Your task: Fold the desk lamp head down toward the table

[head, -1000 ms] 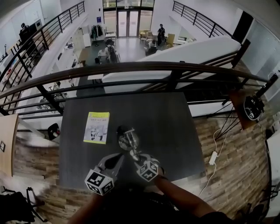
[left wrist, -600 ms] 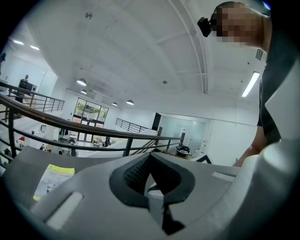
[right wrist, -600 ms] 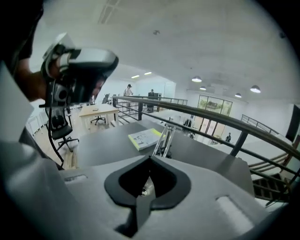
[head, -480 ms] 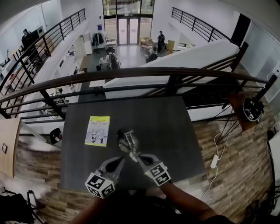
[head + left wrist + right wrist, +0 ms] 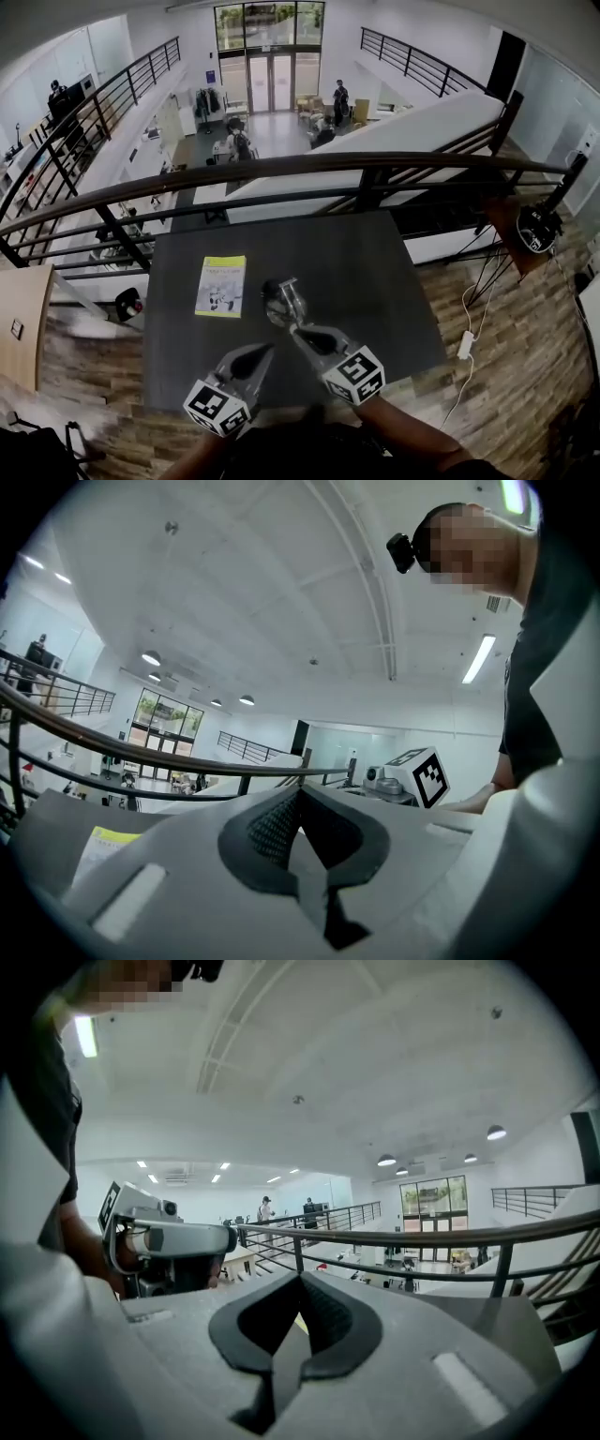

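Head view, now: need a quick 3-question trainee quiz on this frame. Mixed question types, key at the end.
1. True or false: in the head view, the booklet lies on the table to the left of the desk lamp.
2. In its own view, the right claw is: A) wide open; B) shut with nothing between its pads; C) clamped on the booklet.
3. Fill in: beyond the table's far edge runs a dark metal ____.

Key: 1 true; 2 B; 3 railing.
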{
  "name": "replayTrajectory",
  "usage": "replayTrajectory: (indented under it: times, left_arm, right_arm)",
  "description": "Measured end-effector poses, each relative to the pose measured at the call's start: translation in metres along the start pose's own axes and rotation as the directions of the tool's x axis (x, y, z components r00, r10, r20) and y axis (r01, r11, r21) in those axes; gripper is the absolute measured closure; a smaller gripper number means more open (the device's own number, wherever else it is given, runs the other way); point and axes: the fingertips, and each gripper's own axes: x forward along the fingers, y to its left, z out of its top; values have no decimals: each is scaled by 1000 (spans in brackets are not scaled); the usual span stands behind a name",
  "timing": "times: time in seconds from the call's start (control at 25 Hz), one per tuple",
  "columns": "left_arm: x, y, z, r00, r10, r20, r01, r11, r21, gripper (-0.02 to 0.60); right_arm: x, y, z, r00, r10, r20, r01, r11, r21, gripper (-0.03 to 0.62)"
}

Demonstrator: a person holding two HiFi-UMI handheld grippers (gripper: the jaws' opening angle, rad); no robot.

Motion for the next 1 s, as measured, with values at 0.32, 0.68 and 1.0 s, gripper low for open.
replayTrajectory:
  times: [0.32,0.68,1.0]
  left_arm:
    - [-72,-2,19,998,-61,3,61,998,14,580]
    - [-157,-15,5,991,-134,-19,135,991,5,580]
    - [-186,-46,6,979,-205,-18,205,979,7,580]
  right_arm:
    - [8,76,17,997,-50,53,50,999,16,591]
    - [1,170,20,986,-127,109,124,992,30,591]
    - [-26,219,25,974,-183,131,182,983,19,591]
